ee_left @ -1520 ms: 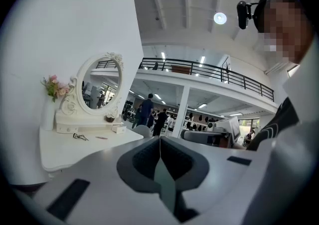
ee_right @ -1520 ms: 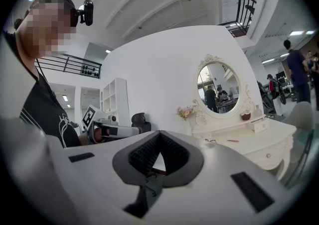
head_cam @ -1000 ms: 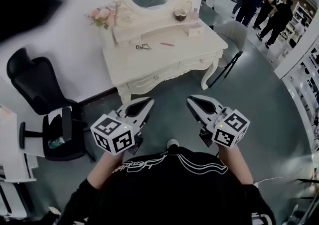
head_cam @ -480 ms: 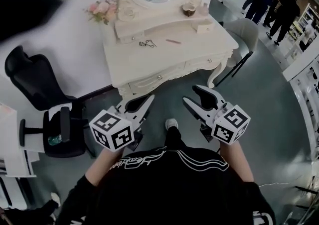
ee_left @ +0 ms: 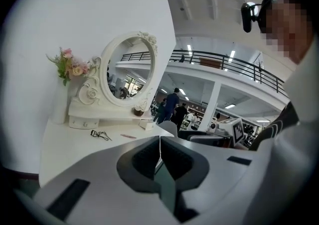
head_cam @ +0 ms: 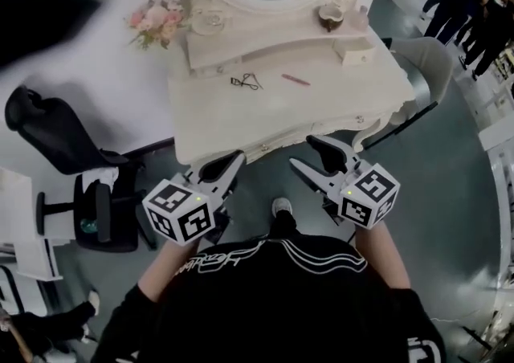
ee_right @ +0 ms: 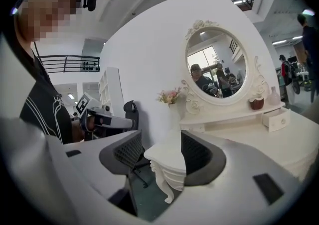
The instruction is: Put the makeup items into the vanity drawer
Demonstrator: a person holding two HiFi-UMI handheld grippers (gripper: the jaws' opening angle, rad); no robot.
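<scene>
Status: both tools are short of the vanity, held over the floor in front of its near edge and touching nothing.

Left gripper: in the left gripper view I see the pads pressed together along a thin seam, with nothing between them.

Right gripper: its jaws have just been opening and now stand spread wide. Nothing is between them. In the right gripper view only the vanity's far-off corner and leg show through the gap.

Makeup items: a black eyelash curler and a pink pencil lie on the tabletop, near each other but apart, just in front of the raised shelf under the oval mirror. Both are well apart from either gripper.

Drawer: I see only a narrow strip with a knob below the near edge, and it is not pulled out.

Surroundings: pink flowers stand at the left end of the shelf. A black office chair stands left of the vanity and a grey chair at its right.
</scene>
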